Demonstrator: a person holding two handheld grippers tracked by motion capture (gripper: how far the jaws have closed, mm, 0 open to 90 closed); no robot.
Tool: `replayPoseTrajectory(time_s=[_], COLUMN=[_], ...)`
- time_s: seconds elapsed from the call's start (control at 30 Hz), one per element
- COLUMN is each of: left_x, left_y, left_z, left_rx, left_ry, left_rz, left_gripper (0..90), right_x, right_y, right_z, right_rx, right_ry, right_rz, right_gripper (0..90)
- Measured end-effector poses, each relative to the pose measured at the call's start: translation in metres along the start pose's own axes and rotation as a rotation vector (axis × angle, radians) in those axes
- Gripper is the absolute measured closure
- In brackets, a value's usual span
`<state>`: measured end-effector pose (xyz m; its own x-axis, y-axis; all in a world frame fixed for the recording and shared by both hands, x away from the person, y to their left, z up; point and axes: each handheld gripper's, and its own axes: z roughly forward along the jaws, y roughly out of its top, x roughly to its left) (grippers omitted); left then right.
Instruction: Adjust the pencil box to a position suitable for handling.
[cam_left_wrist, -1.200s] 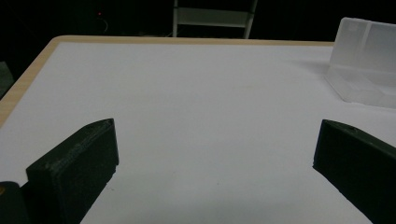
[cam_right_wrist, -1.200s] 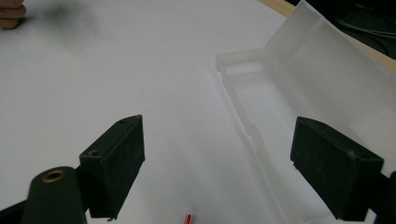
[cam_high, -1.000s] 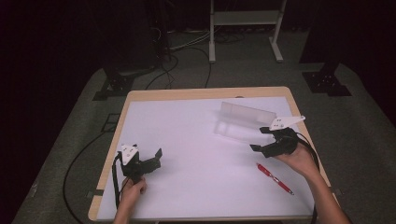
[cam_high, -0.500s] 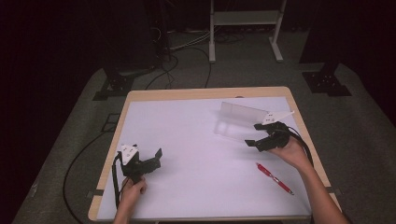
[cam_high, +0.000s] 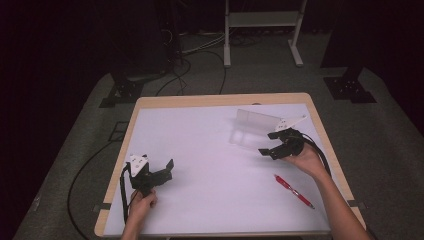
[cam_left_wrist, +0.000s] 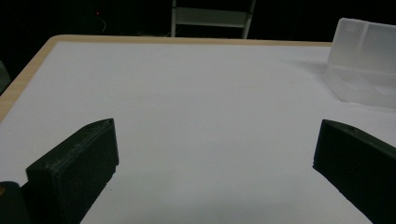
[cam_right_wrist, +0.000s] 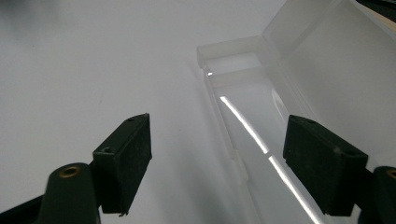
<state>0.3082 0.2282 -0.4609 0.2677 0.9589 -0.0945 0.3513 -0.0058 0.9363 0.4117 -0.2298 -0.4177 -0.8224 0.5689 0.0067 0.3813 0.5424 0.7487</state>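
An open clear plastic case (cam_high: 252, 126) lies on the white table top at the back right, its lid standing up. My right gripper (cam_high: 267, 143) hovers just right of it, open and holding nothing. In the right gripper view its jaws (cam_right_wrist: 219, 123) straddle the front wall of the case (cam_right_wrist: 261, 116), with one fingertip (cam_right_wrist: 133, 140) over bare table and the other over the tray. A red pen (cam_high: 293, 190) lies behind that hand, near the right edge. My left gripper (cam_high: 169, 170) rests open at the front left; its view (cam_left_wrist: 217, 128) faces across the table toward the case (cam_left_wrist: 364, 60).
The white sheet (cam_high: 210, 165) covers a wooden table with a bare rim (cam_high: 220, 100). Cables (cam_high: 95, 170) trail off the left side to the floor. A white frame stand (cam_high: 260, 30) and dark equipment bases stand beyond the table.
My right gripper has shifted left and slightly away from me, closer to the clear case and farther from the red pen. The left gripper has stayed put.
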Motion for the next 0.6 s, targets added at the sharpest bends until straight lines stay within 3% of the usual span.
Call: replayPoseTrajectory(time_s=[0.6], left_x=[0.0], left_y=[0.0], left_z=[0.0], left_rx=[-0.002], left_ry=[-0.001], left_rz=[-0.005], left_gripper=[0.0], right_x=[-0.012], right_y=[-0.007], right_z=[0.017], right_rx=[0.051], right_ry=[0.007], right_rz=[0.024], right_gripper=[30.9])
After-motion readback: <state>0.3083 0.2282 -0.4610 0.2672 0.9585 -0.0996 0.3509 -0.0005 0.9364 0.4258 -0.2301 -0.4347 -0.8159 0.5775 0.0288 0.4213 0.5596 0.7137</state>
